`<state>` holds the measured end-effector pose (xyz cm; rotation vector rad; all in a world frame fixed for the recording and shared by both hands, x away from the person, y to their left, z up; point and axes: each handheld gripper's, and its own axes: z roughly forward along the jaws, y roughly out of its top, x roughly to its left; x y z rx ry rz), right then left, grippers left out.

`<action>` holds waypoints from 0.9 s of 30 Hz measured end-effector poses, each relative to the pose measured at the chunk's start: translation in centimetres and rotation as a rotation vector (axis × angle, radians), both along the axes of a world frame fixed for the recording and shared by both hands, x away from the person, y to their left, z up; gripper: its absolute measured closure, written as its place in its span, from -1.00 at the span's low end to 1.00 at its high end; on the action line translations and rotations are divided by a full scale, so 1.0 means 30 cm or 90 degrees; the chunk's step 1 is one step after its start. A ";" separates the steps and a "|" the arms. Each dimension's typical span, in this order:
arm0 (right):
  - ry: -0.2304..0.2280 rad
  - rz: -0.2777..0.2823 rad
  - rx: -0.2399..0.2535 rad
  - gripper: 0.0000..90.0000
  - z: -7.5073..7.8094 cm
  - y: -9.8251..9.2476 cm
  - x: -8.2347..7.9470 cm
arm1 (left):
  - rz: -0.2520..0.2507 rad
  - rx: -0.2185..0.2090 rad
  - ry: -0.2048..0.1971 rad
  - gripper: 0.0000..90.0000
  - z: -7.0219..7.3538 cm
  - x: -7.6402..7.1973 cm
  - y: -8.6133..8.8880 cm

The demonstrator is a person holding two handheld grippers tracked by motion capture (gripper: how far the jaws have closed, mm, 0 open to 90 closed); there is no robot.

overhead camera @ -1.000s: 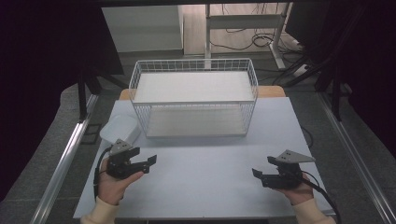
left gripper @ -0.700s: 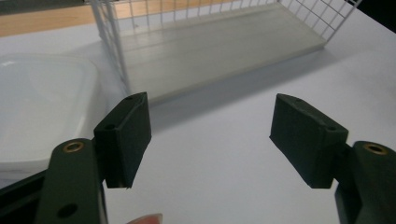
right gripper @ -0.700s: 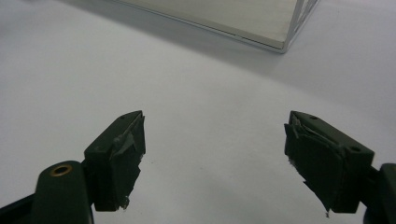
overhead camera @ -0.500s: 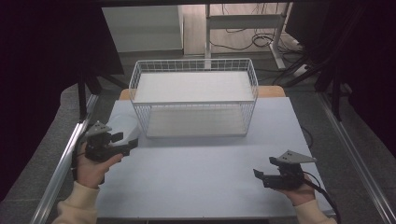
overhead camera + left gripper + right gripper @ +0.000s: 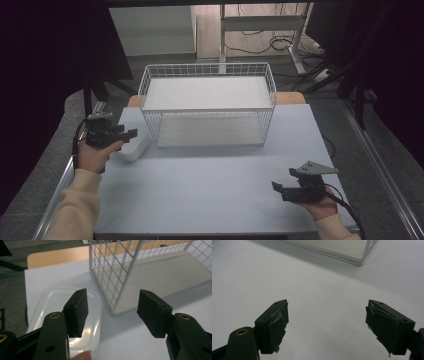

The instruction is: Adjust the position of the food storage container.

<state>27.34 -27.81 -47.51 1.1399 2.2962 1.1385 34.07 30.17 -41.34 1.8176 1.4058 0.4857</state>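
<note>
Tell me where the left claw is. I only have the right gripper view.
Observer: The left claw hangs over a clear plastic tub at the left front corner of the wire basket.
Operator: Holding it?
Observer: No. Its jaws have just been closing but stand open, with nothing between them. The tub lies under one jaw.
Operator: Tub touching the basket?
Observer: Looks apart. The left gripper view shows a thin strip of table between them.

Translucent container (image 5: pixel 62 315) partly hidden behind left claw (image 5: pixel 112 312); contents indiscernible.
</note>
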 end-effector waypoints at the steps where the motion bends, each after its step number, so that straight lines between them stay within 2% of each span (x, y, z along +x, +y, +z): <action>1: 0.001 0.000 0.000 -0.60 -0.001 0.001 0.001 | 0.002 0.001 0.000 -0.05 0.001 0.011 0.002; 4: 0.002 -0.001 -0.002 -0.60 -0.003 0.003 0.000 | 0.013 -0.002 0.004 -0.02 0.001 0.057 0.012; 7: 0.003 -0.001 -0.005 -0.60 -0.005 0.004 0.000 | 0.021 0.000 0.021 0.01 0.000 0.109 0.022; 10: 0.004 -0.001 -0.005 -0.60 -0.004 0.004 0.000 | 0.029 0.019 0.039 0.06 -0.009 0.169 0.029; 12: 0.004 -0.001 -0.005 -0.60 -0.005 0.004 0.001 | 0.039 0.034 0.041 0.10 -0.024 0.201 0.039; 14: 0.001 0.003 -0.007 -0.60 -0.008 0.006 0.001 | 0.043 0.015 0.056 0.18 -0.043 0.237 0.059; 15: 0.001 0.003 -0.008 -0.61 -0.008 0.006 0.001 | 0.046 0.010 0.054 0.20 -0.049 0.251 0.068; 17: 0.001 0.002 -0.009 -0.61 -0.009 0.006 0.001 | 0.047 0.001 0.055 0.29 -0.049 0.274 0.076; 20: 0.005 -0.002 -0.009 -0.61 -0.014 0.002 0.004 | 0.039 0.018 0.065 0.46 -0.051 0.307 0.074; 22: 0.008 -0.005 -0.011 -0.61 -0.018 0.000 0.006 | 0.038 0.018 0.086 0.61 -0.064 0.332 0.076; 23: 0.010 -0.006 -0.012 -0.61 -0.020 -0.001 0.007 | 0.040 0.006 0.094 0.70 -0.077 0.346 0.076; 25: 0.010 -0.009 -0.013 -0.61 -0.022 -0.003 0.007 | 0.038 0.003 0.110 0.85 -0.095 0.363 0.076; 26: 0.009 -0.009 -0.013 -0.61 -0.023 -0.004 0.007 | 0.041 0.007 0.114 0.89 -0.107 0.373 0.073; 27: 0.008 -0.009 -0.014 -0.61 -0.023 -0.005 0.007 | 0.039 0.023 0.124 0.94 -0.121 0.386 0.070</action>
